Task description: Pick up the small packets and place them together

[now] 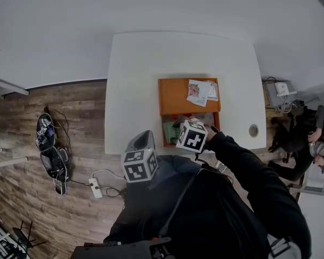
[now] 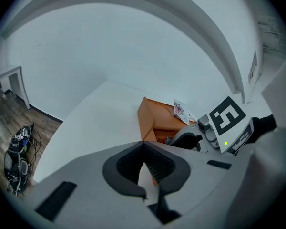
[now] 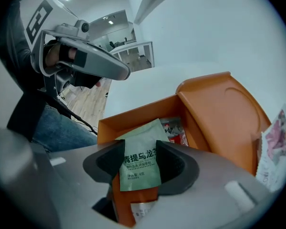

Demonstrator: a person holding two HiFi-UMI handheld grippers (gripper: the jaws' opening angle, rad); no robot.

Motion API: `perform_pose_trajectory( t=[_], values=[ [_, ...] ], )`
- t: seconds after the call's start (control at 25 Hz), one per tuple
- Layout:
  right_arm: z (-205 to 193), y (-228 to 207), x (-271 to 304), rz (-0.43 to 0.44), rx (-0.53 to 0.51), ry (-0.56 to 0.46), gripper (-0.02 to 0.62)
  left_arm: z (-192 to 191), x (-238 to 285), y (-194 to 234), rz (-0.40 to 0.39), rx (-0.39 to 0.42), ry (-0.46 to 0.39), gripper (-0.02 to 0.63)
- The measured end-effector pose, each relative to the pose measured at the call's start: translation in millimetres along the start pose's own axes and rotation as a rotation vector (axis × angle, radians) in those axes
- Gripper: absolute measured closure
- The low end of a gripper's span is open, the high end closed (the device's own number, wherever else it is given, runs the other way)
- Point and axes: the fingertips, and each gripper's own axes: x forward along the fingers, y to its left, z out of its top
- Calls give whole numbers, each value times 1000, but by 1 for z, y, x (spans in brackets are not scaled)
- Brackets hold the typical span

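An orange box (image 1: 175,97) lies open on the white table (image 1: 140,80). A few small packets (image 1: 200,92) rest on its flat lid. More lie in its tray, among them a pale green packet (image 3: 140,163) and a red-and-white one (image 3: 175,128). My right gripper (image 3: 140,151) points steeply down into the tray, open, and the green packet lies flat below the gap between its jaws. In the head view the marker cube hides the right gripper's (image 1: 187,125) jaws. My left gripper (image 2: 150,192) hovers near the table's front edge, left of the box, shut and empty.
A round cable hole (image 1: 253,130) sits at the table's right edge. On the wooden floor to the left are a power strip (image 1: 95,188) with cable and a dark bag (image 1: 51,150). A person (image 1: 316,139) sits at far right.
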Motion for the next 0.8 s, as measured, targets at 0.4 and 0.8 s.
perform_pose_trajectory(
  t=[0.4,0.8],
  values=[
    [-1,2,7,3,1,34,400,0,0,-1,-7,1,-4,607],
    [-2,3,6,-11,-22,75,419,2,1,-2,-10,7,-3,607]
  ],
)
